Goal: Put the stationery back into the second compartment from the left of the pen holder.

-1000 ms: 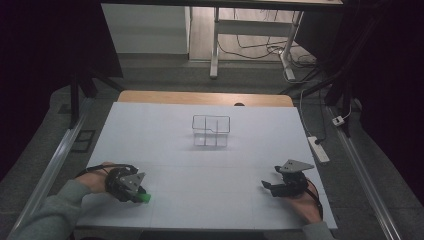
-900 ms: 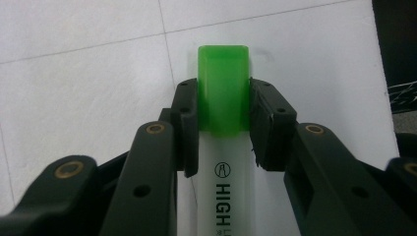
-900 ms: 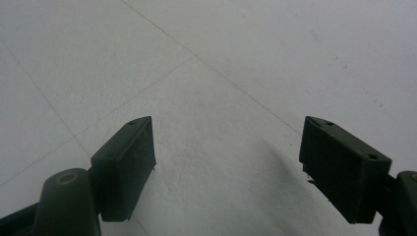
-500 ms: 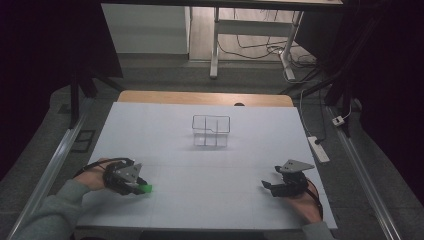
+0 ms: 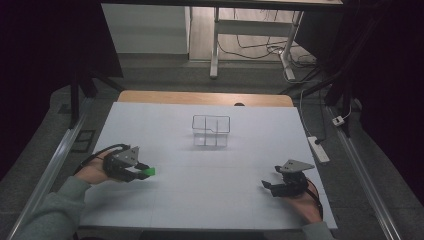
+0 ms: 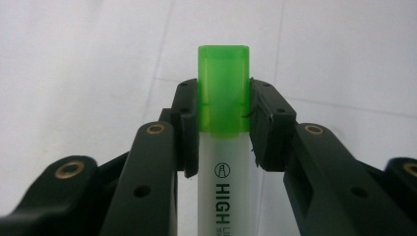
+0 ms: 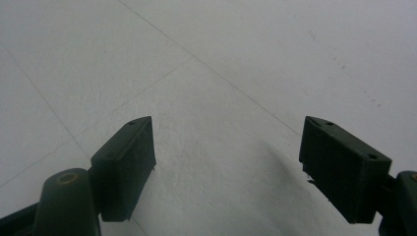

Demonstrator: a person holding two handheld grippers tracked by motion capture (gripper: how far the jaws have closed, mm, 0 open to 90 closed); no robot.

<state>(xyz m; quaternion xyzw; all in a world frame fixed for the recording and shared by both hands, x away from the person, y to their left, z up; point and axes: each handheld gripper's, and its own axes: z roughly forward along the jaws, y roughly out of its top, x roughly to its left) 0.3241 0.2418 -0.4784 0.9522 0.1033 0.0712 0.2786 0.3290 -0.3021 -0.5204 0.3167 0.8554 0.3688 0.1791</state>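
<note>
My left gripper [image 5: 141, 172] is shut on a highlighter [image 5: 148, 172] with a green cap, held just above the white table at the left front. In the left gripper view the highlighter [image 6: 223, 93] has a white body printed "HIGH", and both jaws clamp it at the cap's base, midpoint of the left gripper [image 6: 222, 128]. My right gripper [image 5: 268, 187] rests near the right front of the table, open with nothing between its jaws. In its own view the right gripper [image 7: 226, 162] looks down on bare white table.
A clear plastic box [image 5: 211, 130] with compartments stands at the table's middle, toward the back. The white table top [image 5: 210, 200] ends in a wooden strip [image 5: 200, 98] at the far edge. A power strip [image 5: 318, 149] lies off the right side.
My left gripper has moved up and to the right with the highlighter, farther from the front edge. The right gripper has stayed where it was.
</note>
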